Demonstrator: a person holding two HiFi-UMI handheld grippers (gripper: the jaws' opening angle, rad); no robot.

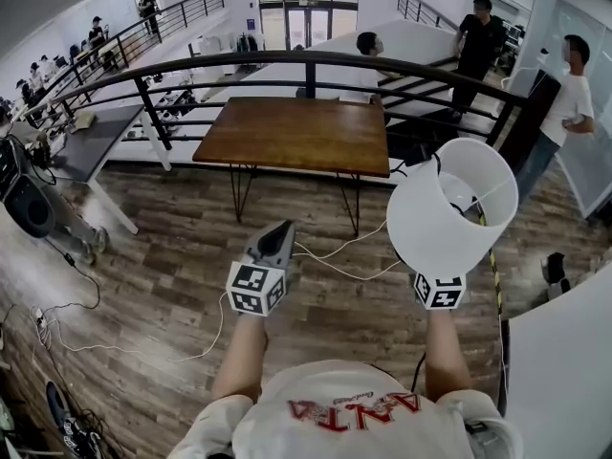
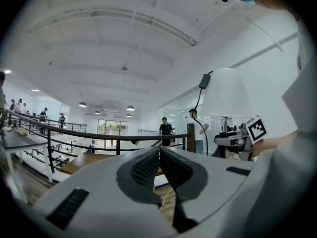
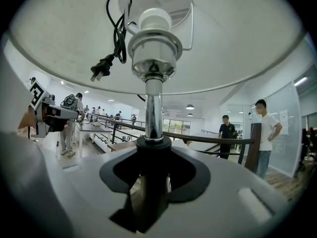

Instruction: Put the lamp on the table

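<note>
The right claw [image 3: 153,155] is clamped on the dark lower stem of the lamp [image 1: 449,208] — the chrome stem [image 3: 153,108] runs straight out from the jaws into the white shade [image 3: 59,43], where the plug [image 3: 101,69] and its looped cord hang up and to the claw's left. Beside it, to its left, the left claw [image 1: 279,235] is closed on nothing, its jaws meeting. The wooden desk [image 1: 296,134] stands ahead of both claws and well apart from them — wood floor [image 1: 172,247] lies between, and a black railing [image 1: 316,60] runs just beyond the desk.
</note>
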